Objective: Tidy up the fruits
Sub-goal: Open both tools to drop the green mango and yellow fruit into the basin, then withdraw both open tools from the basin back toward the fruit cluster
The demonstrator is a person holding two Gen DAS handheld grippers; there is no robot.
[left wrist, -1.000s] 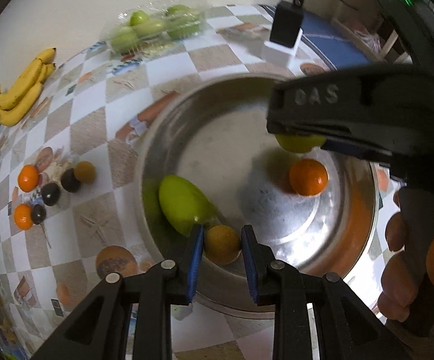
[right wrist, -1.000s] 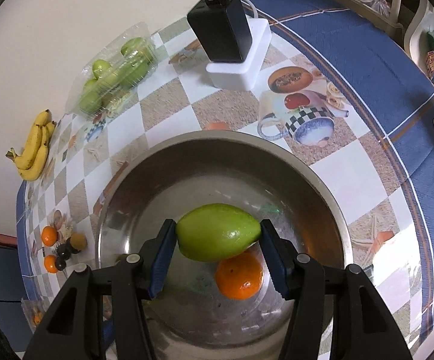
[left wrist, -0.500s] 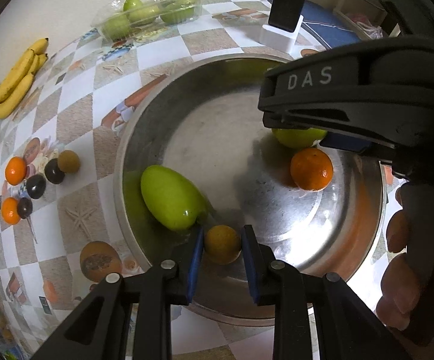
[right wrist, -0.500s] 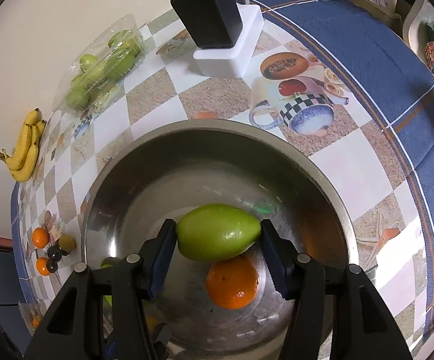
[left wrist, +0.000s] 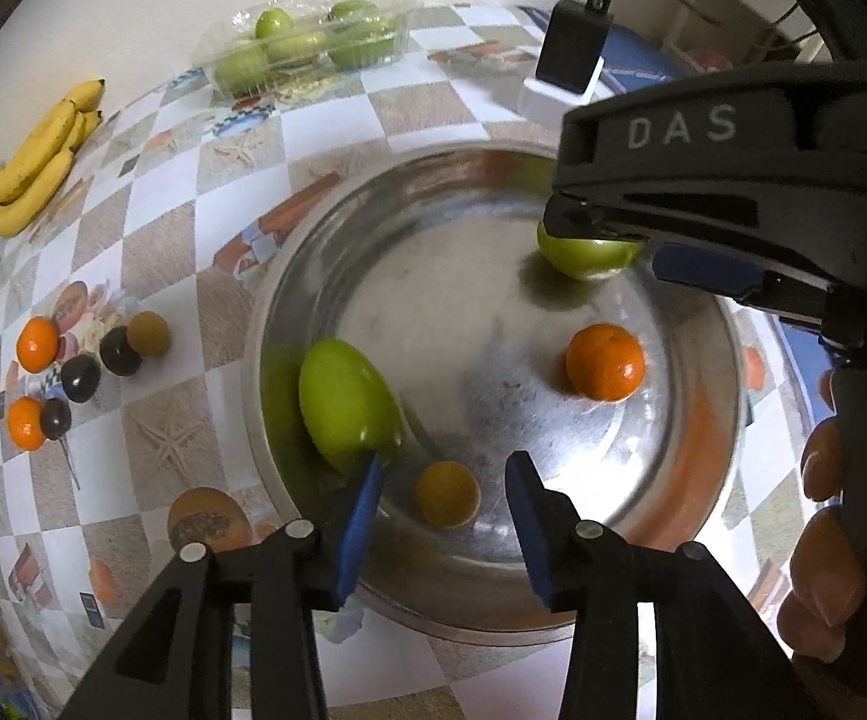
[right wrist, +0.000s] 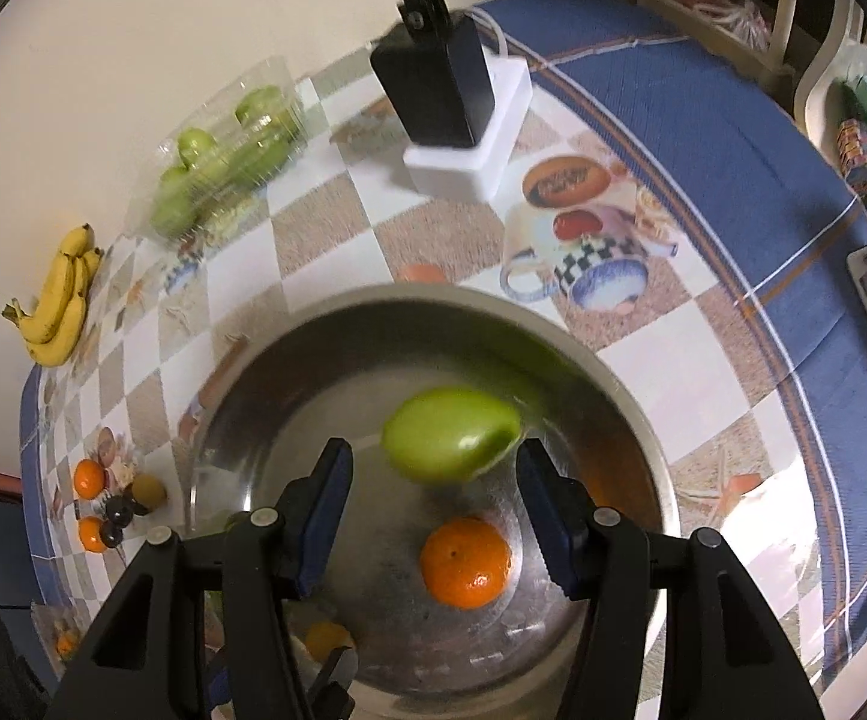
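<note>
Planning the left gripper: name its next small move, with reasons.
Probably lift the left gripper straight up: its jaws are opening, and the small yellow fruit lies in the steel bowl, clear of both pads.

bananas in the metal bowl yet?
No. The bananas lie on the tablecloth by the wall, well outside the metal bowl, which holds only two green fruits, an orange and a small yellow-brown fruit.
</note>
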